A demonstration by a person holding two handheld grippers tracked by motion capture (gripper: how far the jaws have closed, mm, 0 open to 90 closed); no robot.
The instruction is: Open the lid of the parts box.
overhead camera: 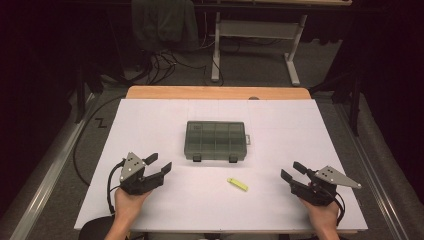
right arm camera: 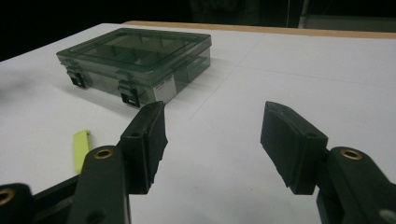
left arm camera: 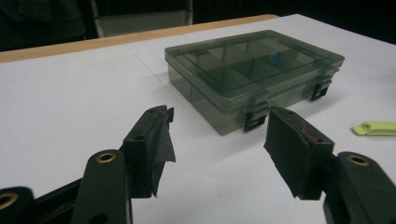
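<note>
High view shows the left gripper point(overhead camera: 160, 163) held low over the white table point(overhead camera: 150, 125) in the person's left hand point(overhead camera: 127, 205), its two black jaws spread wide with nothing between them, and the right gripper point(overhead camera: 291, 170) in the right hand point(overhead camera: 320, 215) on the far side, jaws likewise wide apart and empty. Between the two tools, a little nearer the right one, lies a small yellow-green piece point(overhead camera: 237, 184), flat on the table and touching neither gripper. Ahead of both grippers, well apart from them and roughly midway between, sits the compartment box point(overhead camera: 215, 140): a flat rectangular case of smoky, see-through grey plastic, its lid down, dividers visible through the top splitting it into several cells. Two dark latches sit on the front edge facing the person, and a small tab sticks out at its right end. From the left gripper view the box point(left arm camera: 252, 70) stands beyond the open jaws, slightly to their right, with the yellow-green piece point(left arm camera: 376, 128) off at the right edge. From the right gripper view the box point(right arm camera: 135, 58) lies ahead and to the left of the jaws, a pale label on its near corner, and the yellow-green piece point(right arm camera: 81, 147) rests just left of the left jaw.
</note>
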